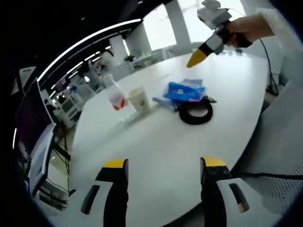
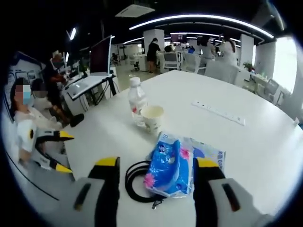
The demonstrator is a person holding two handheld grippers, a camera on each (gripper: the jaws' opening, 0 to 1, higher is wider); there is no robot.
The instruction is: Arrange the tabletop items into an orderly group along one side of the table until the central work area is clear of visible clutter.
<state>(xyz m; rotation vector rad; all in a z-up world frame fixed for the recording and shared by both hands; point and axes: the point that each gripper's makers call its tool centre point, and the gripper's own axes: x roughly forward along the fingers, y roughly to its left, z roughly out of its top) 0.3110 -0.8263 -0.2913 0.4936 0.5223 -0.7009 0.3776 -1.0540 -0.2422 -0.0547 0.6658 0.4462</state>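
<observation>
So the right gripper [image 2: 154, 182] hangs over the blue floral plastic tissue pack [image 2: 166, 169] mid-table, jaws spread wide with nothing held, left gripper [image 1: 163, 172] likewise, and a sloppy grab could snag the coiled black cable [image 2: 135, 182] underneath and topple the nearby paper cup [image 2: 152, 117].

White table [image 2: 265, 142]; blue tissue pack [image 2: 166, 166] with pink flowers; black cable coil [image 1: 195, 112]. Clear bottle [image 2: 137, 100], red-and-white label; cream paper cup [image 2: 152, 117]. Gripper jaws black, tipped yellow.
</observation>
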